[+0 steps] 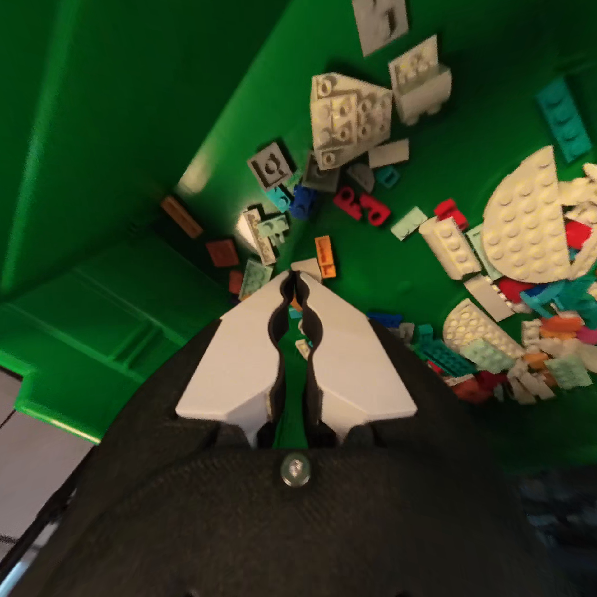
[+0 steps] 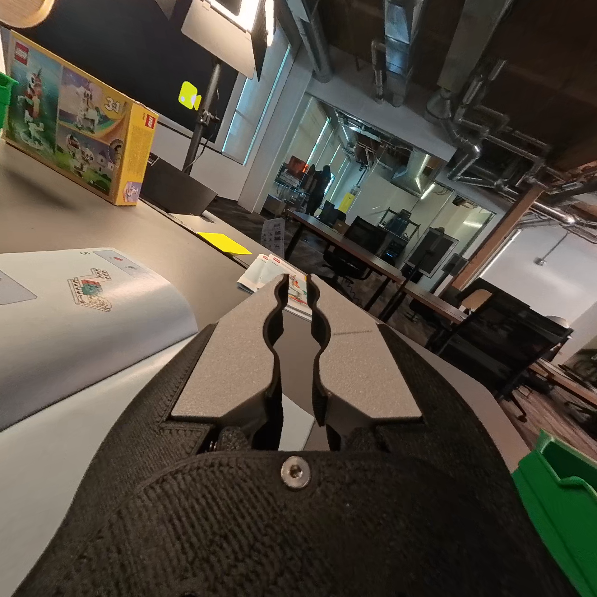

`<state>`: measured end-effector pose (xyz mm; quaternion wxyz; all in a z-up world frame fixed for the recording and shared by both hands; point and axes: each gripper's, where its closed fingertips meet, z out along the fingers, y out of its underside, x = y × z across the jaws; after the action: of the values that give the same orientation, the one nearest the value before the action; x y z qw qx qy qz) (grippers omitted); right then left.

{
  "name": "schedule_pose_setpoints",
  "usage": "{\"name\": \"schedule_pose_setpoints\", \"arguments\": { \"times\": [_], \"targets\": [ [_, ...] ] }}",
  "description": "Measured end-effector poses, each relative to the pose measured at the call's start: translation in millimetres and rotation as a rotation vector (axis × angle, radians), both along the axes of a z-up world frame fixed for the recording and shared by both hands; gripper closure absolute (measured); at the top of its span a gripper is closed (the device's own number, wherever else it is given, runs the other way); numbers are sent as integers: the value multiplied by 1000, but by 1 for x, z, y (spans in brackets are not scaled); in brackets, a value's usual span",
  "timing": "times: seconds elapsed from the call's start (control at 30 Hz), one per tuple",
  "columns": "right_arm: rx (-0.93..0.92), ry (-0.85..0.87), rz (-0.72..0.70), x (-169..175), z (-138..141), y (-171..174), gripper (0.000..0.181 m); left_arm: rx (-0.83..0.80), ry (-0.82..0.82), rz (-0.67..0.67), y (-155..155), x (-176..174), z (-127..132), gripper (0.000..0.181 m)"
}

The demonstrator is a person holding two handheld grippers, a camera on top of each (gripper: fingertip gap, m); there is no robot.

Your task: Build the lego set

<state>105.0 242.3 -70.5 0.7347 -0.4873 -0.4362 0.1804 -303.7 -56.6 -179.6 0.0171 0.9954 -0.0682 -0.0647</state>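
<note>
In the left wrist view my left gripper (image 1: 294, 275) is inside a green bin (image 1: 97, 161), low over loose lego pieces. Its fingertips meet and nothing shows between them. A pale grey tile (image 1: 308, 267) and an orange plate (image 1: 324, 255) lie just past the tips. Large white wedge plates (image 1: 349, 119) lie farther back and white round plates (image 1: 523, 219) lie to the right. In the right wrist view my right gripper (image 2: 297, 281) is a little open and empty, held above the grey table (image 2: 97, 210) beside an open instruction booklet (image 2: 80, 307).
The yellow lego box (image 2: 80, 122) stands at the table's back left. Folded leaflets (image 2: 261, 271) and a yellow sheet (image 2: 224, 242) lie near the far edge. Another green bin (image 2: 562, 491) sits at the lower right. The bin wall rises close on the left gripper's left. Left tips to right tips: about 50 centimetres.
</note>
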Motion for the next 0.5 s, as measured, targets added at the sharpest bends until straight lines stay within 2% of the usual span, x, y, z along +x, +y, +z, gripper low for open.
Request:
{"name": "schedule_pose_setpoints", "arguments": {
  "times": [0.17,0.5],
  "targets": [
    [-3,5,4,0,0,-1,172,217,10,87,31,-11,10,181],
    [-5,11,2,1,1,0,172,252,-58,169,45,-8,1,174]
  ]
}}
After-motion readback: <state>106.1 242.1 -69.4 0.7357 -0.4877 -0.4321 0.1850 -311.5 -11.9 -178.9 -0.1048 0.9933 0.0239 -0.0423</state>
